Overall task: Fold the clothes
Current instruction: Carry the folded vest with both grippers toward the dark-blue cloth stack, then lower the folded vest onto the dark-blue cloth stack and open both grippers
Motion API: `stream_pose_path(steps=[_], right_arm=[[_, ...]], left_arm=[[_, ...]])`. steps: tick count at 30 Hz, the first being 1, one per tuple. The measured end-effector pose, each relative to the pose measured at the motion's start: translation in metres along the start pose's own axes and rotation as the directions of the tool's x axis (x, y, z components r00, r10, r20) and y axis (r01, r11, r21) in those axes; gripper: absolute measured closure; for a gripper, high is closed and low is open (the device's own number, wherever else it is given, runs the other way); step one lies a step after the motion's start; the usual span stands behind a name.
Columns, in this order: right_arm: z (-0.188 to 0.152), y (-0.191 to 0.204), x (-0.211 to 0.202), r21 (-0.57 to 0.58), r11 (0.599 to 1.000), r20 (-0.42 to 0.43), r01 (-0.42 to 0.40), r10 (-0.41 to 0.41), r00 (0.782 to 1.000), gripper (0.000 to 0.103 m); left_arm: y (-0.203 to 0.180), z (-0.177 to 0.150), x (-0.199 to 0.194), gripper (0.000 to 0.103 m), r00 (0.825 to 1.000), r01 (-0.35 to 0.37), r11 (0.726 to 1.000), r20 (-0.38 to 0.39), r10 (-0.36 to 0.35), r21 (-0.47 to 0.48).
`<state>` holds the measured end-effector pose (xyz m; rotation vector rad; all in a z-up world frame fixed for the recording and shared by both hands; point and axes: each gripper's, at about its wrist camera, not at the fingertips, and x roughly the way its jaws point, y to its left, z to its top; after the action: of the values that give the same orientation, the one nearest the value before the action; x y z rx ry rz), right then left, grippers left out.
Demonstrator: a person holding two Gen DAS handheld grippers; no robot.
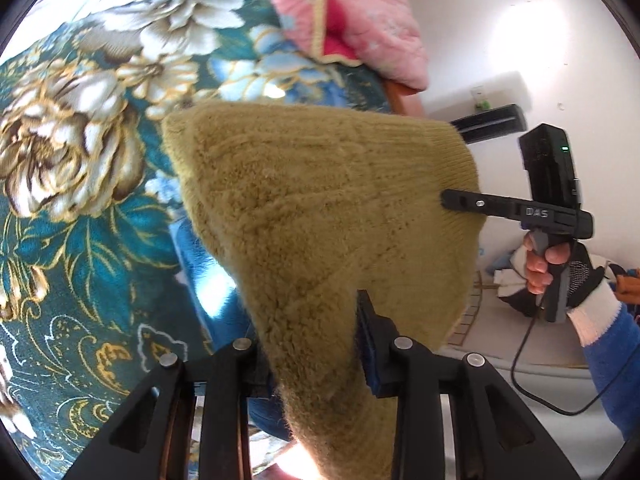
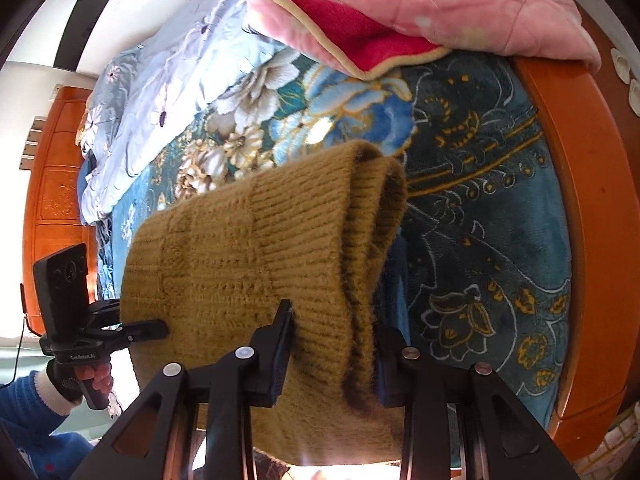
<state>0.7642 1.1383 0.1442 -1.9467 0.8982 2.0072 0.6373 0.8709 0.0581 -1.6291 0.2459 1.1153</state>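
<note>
In the left wrist view, your left gripper (image 1: pixel 316 344) is clamped on the mustard knit sweater (image 1: pixel 320 216), the wool bunched thick between its two pads. The garment hangs lifted above the floral bedspread (image 1: pixel 80 168), not lying on it. Across the cloth, your right gripper (image 1: pixel 452 198) bites the ribbed edge, held by your right hand (image 1: pixel 544 260). A pink quilt (image 1: pixel 360 20) sits further up the bed, well apart from the work.

In the right wrist view, your right gripper (image 2: pixel 332 344) is closed on several stacked layers of the sweater (image 2: pixel 248 248); the ribbed band rolls over itself at the far end, so the piece looks at least doubled there. Your left gripper (image 2: pixel 160 328) pinches the opposite edge, carried by your left hand (image 2: pixel 94 380). The wooden bed frame (image 2: pixel 580 200) curves along the right.

How many folds the bundle already holds is hard to judge from here, since the lower part is lost in glare.

To handle this well, keep both grips level and the span between them taut, so the knit does not sag in the middle. Thick wool springs back, so lay it down flat on the bedspread, edges aligned, before you let either side go.
</note>
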Motion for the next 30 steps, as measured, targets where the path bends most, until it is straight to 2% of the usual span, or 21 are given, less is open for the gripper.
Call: stream_pose_path(steps=[4, 7, 15, 20, 25, 27, 30], right_arm=[[0.002, -0.007, 0.009, 0.012, 1.000, 0.013, 0.013, -0.013, 1.000, 0.061], [0.002, -0.008, 0.012, 0.013, 1.000, 0.017, 0.027, -0.027, 0.999, 0.058], [-0.009, 0.013, -0.003, -0.034, 0.995, 0.073, 0.094, -0.091, 0.993, 0.054], [-0.033, 0.025, -0.024, -0.031, 0.988, 0.159, 0.152, -0.145, 0.976, 0.052], [-0.061, 0.035, -0.046, -0.008, 0.981, 0.253, 0.196, -0.188, 0.949, 0.052], [-0.071, 0.041, -0.053, -0.005, 0.977, 0.283, 0.212, -0.202, 0.938, 0.052], [-0.082, 0.054, -0.054, -0.012, 0.975, 0.300, 0.222, -0.208, 0.931, 0.052]], left_arm=[[0.003, 0.005, 0.008, 0.063, 0.999, -0.033, 0.999, 0.000, 0.033, -0.006], [0.002, 0.008, 0.009, 0.062, 0.998, -0.057, 0.998, 0.002, 0.057, -0.013], [-0.017, 0.001, -0.016, 0.062, 0.991, -0.127, 0.991, 0.042, 0.125, 0.031], [-0.024, -0.008, -0.041, 0.061, 0.977, -0.195, 0.979, 0.096, 0.189, 0.057], [-0.051, -0.020, -0.072, 0.061, 0.945, -0.278, 0.954, 0.209, 0.251, 0.114], [-0.068, -0.023, -0.074, 0.061, 0.944, -0.278, 0.947, 0.230, 0.237, 0.161], [-0.084, -0.026, -0.057, 0.060, 0.957, -0.256, 0.943, 0.194, 0.216, 0.213]])
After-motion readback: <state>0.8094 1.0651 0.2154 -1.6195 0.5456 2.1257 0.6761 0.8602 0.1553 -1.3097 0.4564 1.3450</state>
